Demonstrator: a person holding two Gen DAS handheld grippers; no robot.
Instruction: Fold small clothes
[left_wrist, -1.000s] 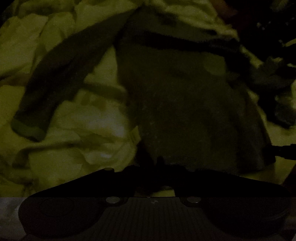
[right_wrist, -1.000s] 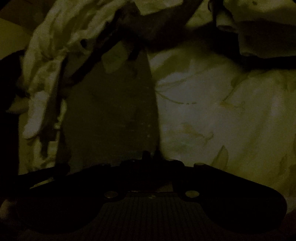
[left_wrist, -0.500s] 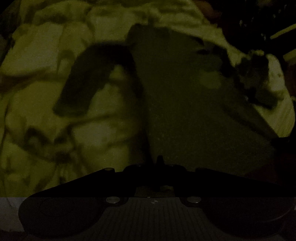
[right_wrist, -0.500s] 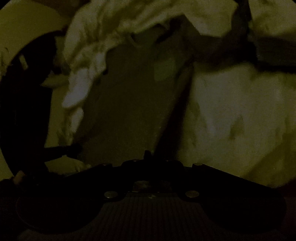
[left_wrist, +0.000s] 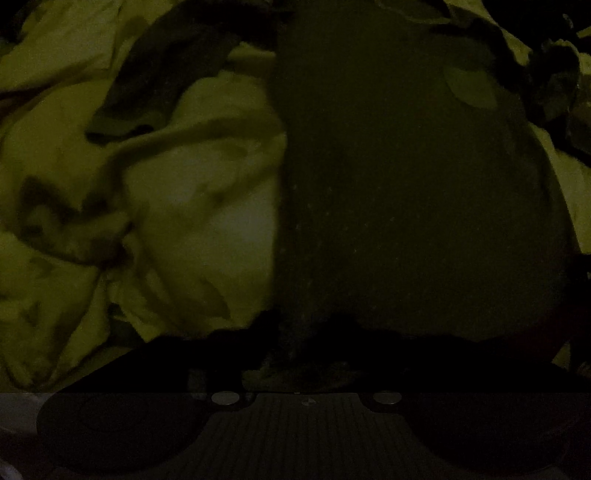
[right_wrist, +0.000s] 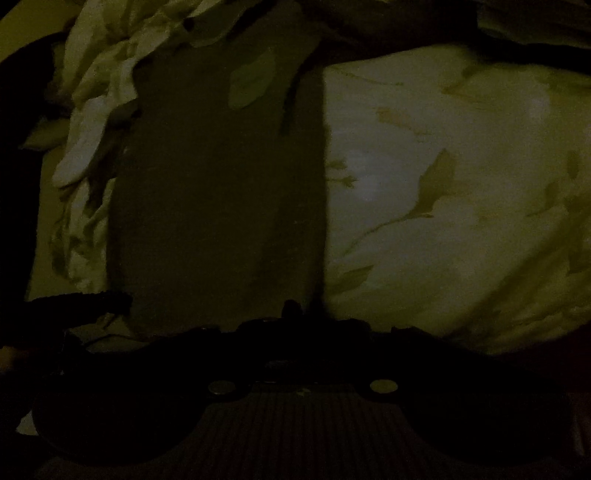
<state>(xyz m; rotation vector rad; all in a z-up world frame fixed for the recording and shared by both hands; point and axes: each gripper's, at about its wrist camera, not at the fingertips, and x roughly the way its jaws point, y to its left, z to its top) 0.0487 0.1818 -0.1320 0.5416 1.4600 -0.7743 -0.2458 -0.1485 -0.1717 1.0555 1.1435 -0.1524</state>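
A: Near field first. Left tongs: jaws opening, fingers lost in shadow at the bottom of the view. The lower hem of the dark garment sits right at them, but I see no pad pressing on it. Logged as released.

B: Right tongs: jaws opening too, only a narrow dark tip visible at the garment's lower edge. Too dim to tell whether cloth is between them.

A: Mid field. The garment lies spread on the bed sheet, pale with a leafy print and heavily creased to its left. One straight side edge runs up the frame.

B: Confirmed from the right wrist view: straight edge against smoother sheet. Pale oval patch near the garment's top.

A: Far field. A dark sleeve curves off the upper left. Crumpled pale fabric beyond, details unclear.
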